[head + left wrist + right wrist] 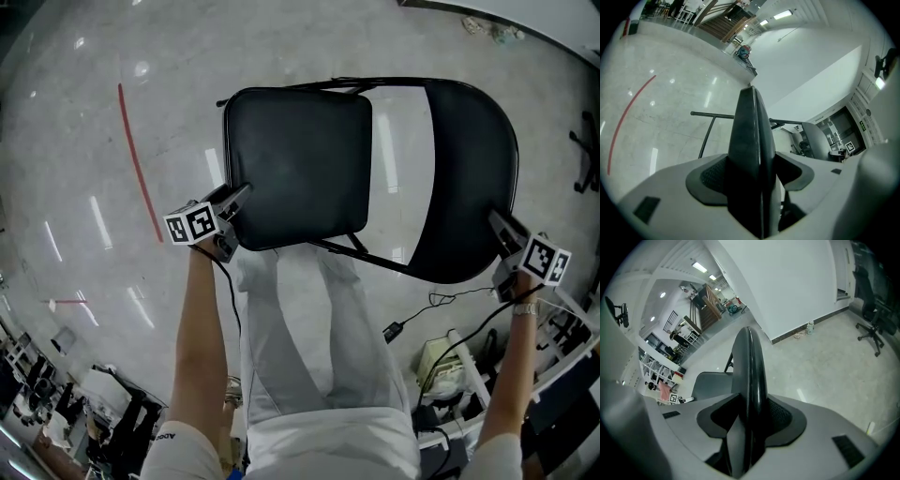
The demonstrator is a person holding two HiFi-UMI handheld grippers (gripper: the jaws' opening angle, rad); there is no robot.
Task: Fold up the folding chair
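The person stands right over the job, with both arms reaching down. A few white letters show on the sleeve (167, 437), but they are cut off and I cannot read a word. Each gripper has a cube with black and white squares on it and no words.

The left gripper (238, 197) bites the near corner of the seat (300, 159). In the left gripper view the jaws are closed on the seat's edge, with a pad tight on each side. The right gripper (498, 223) is at the near rim of the backrest (469, 178). In the right gripper view the rim sits between its jaws, and the pads look pressed on it too, with the jaws set wide.

The folding chair (349, 86) is just in front of the person's legs, on the shiny grey floor (84, 141). It looks wide open, with the seat and backrest spread apart and floor showing between them.

I think this is the start of the folding step. Both parts are held but not brought together yet. Next, the two hands need to swing the seat and backrest toward each other until they lie flat, and keep a firm hold so the smooth edges do not slip out.

Farther off, a red line (140, 169) runs across the floor. A black cable (441, 300) lies near the right side, and an office chair (869, 329) stands by the white wall (787, 277). A small green sign far back is too tiny to read
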